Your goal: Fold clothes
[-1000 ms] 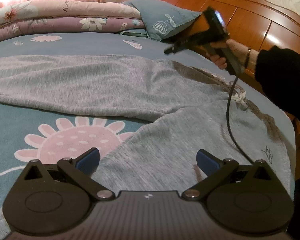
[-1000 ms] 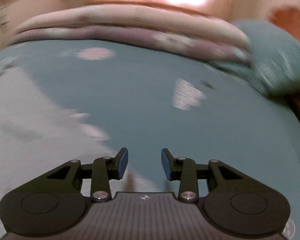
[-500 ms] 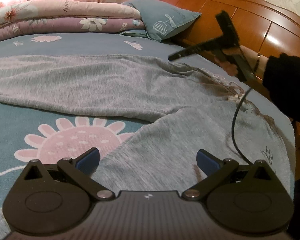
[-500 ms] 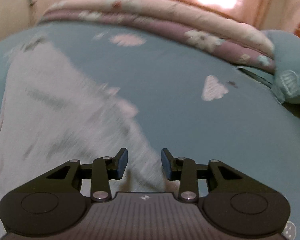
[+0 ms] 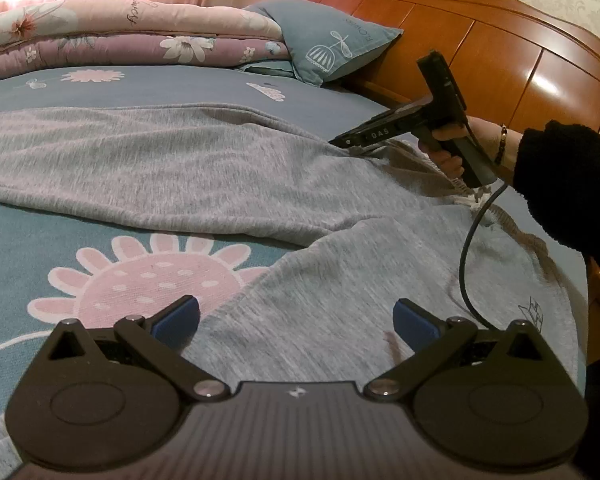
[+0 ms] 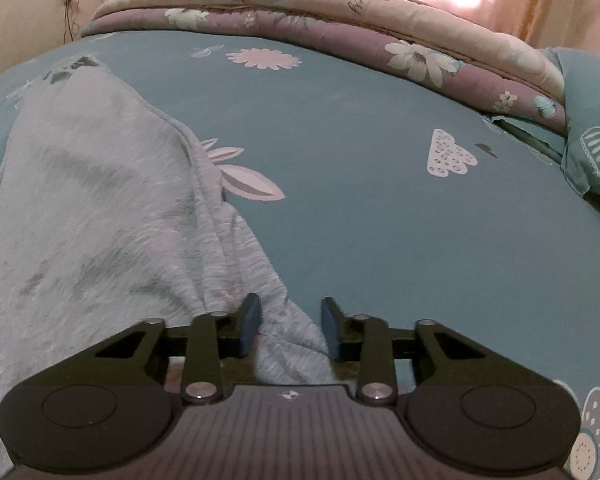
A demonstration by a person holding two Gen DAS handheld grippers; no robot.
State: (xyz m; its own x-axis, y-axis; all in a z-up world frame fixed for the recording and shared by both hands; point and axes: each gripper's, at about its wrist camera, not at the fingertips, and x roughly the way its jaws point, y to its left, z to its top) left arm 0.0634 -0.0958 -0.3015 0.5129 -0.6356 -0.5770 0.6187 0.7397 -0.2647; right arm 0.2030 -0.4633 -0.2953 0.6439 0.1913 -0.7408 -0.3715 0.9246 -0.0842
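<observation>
— Down at the near edge of the bed, what of the left tongs [image 5: 296, 320]?

— Spread wide, gripping nothing. Poised just above the grey trousers [image 5: 180, 168], over the nearer leg.

— And the trousers themselves?

— Laid out flat on the blue flowered sheet [image 5: 20, 240]. Legs parted in a V, with a pink flower print showing between them. Waist toward the right side in the left view, with a white drawstring [image 5: 470, 200] at the waistband.

— Farther along, the right tongs [image 6: 288, 320]?

— Tilted down at the far corner of the waist. Held by a hand [image 5: 444, 152] with a bracelet [image 5: 501, 144] at the wrist and a black sleeve [image 5: 560, 184] behind it. Dark cable [image 5: 466, 256] trailing from the handle down across the grey cloth.

— Clenched or released?

— Just been closing, with a fold of grey cloth between the blue pads [image 6: 250, 320]. Gap visible in its own view, no firm pinch to be seen.

— Beyond that?

— Bare sheet, then folded quilts [image 5: 120, 32], pink on purple, along the far side. Next to them a blue pillow [image 5: 332, 40], leaning on the wooden headboard [image 5: 500, 52].
</observation>
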